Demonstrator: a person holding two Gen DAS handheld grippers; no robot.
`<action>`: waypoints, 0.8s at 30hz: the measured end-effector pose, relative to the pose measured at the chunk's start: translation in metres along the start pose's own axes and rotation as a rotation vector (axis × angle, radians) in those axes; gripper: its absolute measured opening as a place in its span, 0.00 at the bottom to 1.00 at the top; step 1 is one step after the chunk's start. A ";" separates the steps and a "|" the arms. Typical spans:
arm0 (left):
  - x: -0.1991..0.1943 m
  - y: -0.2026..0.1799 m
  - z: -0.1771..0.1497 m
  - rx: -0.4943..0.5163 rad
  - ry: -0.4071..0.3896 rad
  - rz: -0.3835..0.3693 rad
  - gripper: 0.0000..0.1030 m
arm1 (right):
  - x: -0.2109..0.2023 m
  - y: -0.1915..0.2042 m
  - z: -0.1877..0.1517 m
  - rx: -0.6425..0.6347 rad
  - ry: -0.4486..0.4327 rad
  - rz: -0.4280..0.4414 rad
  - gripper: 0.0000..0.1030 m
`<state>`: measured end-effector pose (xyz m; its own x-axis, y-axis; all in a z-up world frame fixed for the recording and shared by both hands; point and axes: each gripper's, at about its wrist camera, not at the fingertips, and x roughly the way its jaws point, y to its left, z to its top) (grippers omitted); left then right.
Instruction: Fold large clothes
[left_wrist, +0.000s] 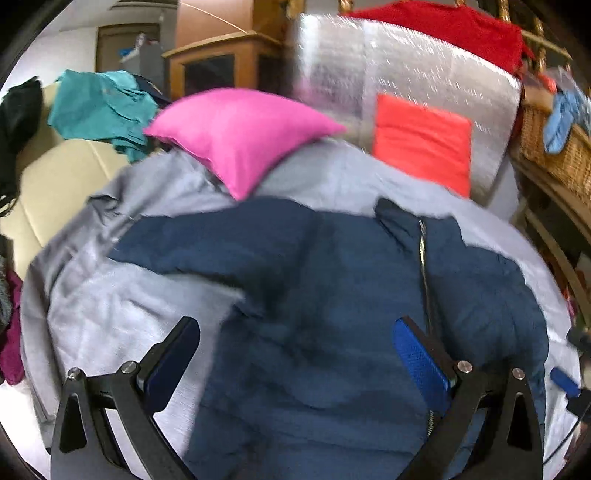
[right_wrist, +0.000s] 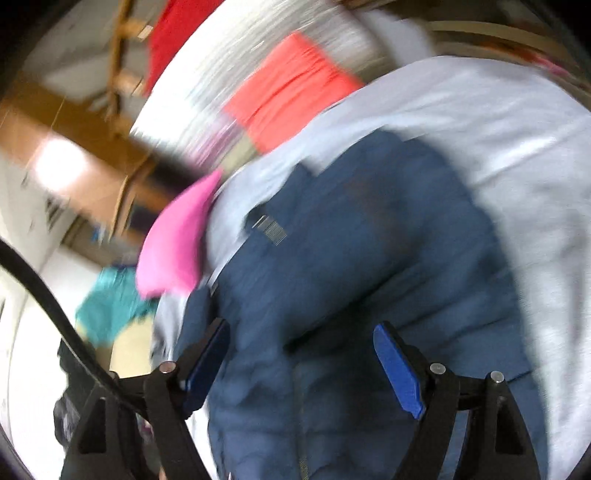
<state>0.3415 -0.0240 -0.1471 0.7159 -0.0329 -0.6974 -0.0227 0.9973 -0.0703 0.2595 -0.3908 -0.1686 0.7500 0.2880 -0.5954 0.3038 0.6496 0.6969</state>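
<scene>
Navy and quilted, the jacket (left_wrist: 332, 295) spread on the grey sheet (left_wrist: 110, 314) is judged soft, bulky and light, best pinched at hem or shoulder, both the left gripper (left_wrist: 295, 354) and right gripper (right_wrist: 301, 365) being held apart and empty above it.

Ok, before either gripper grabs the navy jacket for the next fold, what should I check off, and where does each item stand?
1. Left gripper open, holding nothing: ok.
2. Right gripper open, holding nothing: ok.
3. Navy jacket flat on the grey sheet: not ok, bunched and creased.
4. Zipper closed: cannot tell.
5. Pink pillow off the jacket: ok, lying beyond it.
6. Right wrist view sharp: not ok, blurred.
</scene>
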 end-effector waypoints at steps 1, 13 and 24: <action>0.006 -0.010 -0.003 0.015 0.028 -0.015 1.00 | -0.002 -0.010 0.005 0.029 -0.018 -0.009 0.79; 0.039 -0.152 -0.024 0.298 0.047 -0.075 1.00 | 0.011 -0.121 0.060 0.340 -0.097 -0.083 0.66; 0.041 -0.246 -0.029 0.472 -0.041 -0.049 1.00 | 0.038 -0.147 0.060 0.433 0.088 -0.011 0.51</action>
<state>0.3564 -0.2731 -0.1794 0.7351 -0.0877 -0.6722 0.3246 0.9161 0.2354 0.2781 -0.5173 -0.2696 0.6982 0.3533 -0.6227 0.5438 0.3040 0.7822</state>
